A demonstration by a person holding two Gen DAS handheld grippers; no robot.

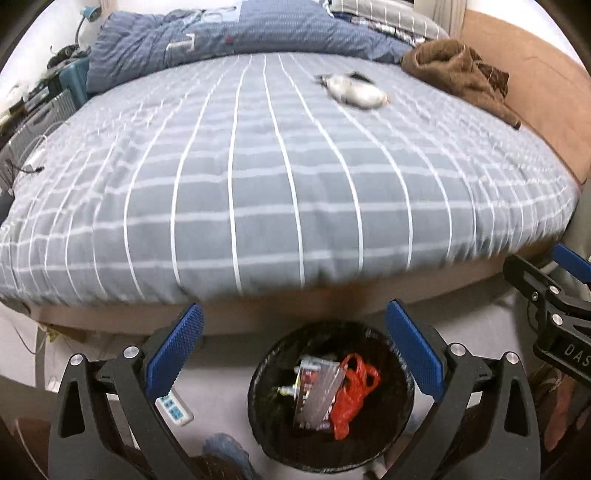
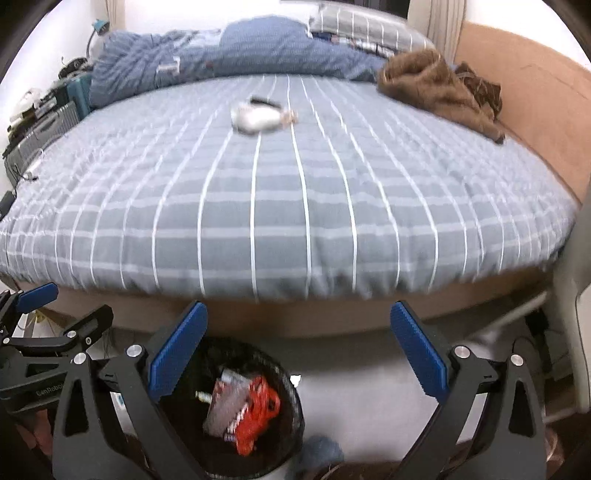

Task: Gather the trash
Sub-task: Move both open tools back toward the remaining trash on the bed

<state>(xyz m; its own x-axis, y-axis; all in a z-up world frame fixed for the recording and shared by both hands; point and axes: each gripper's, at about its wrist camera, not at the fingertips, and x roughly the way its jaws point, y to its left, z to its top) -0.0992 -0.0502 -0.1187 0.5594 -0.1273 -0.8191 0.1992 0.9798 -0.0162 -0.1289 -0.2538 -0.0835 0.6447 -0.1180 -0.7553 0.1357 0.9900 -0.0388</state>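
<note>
A black-lined trash bin (image 1: 395,439) stands on the floor at the foot of the bed, holding a red plastic bag (image 1: 351,395) and a silvery wrapper (image 1: 317,391). My left gripper (image 1: 294,325) hangs above the bin, open, with nothing between its blue pads. My right gripper (image 2: 299,321) is open and empty too; the bin (image 2: 291,417) lies below its left finger, with the red bag (image 2: 258,410) and the wrapper (image 2: 229,406) inside. A blurred whitish crumpled piece (image 1: 354,92) lies far up on the striped bed, also in the right wrist view (image 2: 258,118).
The grey striped bed (image 1: 258,184) fills the middle. A blue quilt (image 1: 240,33) and brown clothing (image 1: 458,70) lie at its far end. A power strip (image 1: 173,406) rests on the floor to the left of the bin. The right gripper's body (image 1: 554,306) shows at the right edge.
</note>
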